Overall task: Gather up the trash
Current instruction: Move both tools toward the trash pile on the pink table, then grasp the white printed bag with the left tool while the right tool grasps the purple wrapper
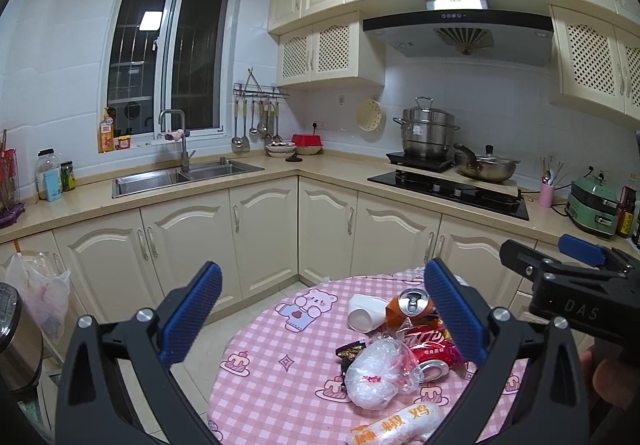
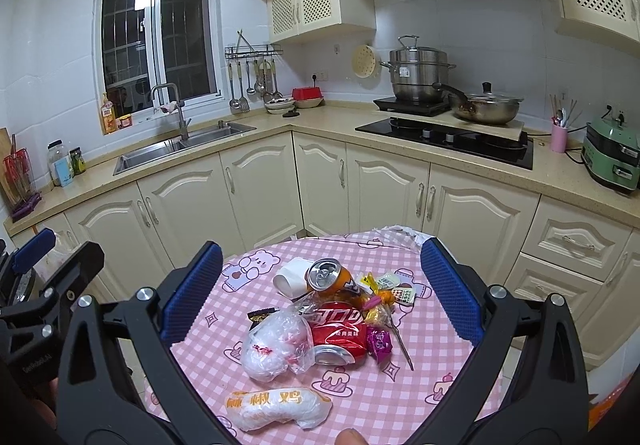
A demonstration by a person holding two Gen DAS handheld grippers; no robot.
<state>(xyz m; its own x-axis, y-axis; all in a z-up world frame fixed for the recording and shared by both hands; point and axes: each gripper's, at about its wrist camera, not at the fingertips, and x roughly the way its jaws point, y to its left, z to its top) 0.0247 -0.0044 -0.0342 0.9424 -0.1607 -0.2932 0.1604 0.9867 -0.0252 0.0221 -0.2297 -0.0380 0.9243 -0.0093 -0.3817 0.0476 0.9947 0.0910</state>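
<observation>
On the round pink checked table [image 2: 400, 397], the trash sits heaped in the middle: a crushed red Coca-Cola can [image 2: 340, 329] lying with its long axis running front to back, an orange can [image 2: 330, 275] with its top tipped toward me, a white paper cup [image 2: 292, 275] on its side, and a white wrapper [image 2: 276, 407] printed with orange Chinese characters, possibly "椒鸡". Both the left gripper [image 1: 322, 319] and the right gripper [image 2: 320, 293] hover spread wide, holding nothing.

Right tool [image 2: 320, 285] held with blue-padded jaws wide apart, empty, above the pink checked worktop [image 2: 400, 397]. Beneath: crushed red cola can [image 2: 340, 329], orange drink can [image 2: 330, 275], white paper cup [image 2: 291, 275], crumpled clear plastic bag [image 2: 276, 341], printed white wrapper [image 2: 276, 407].
</observation>
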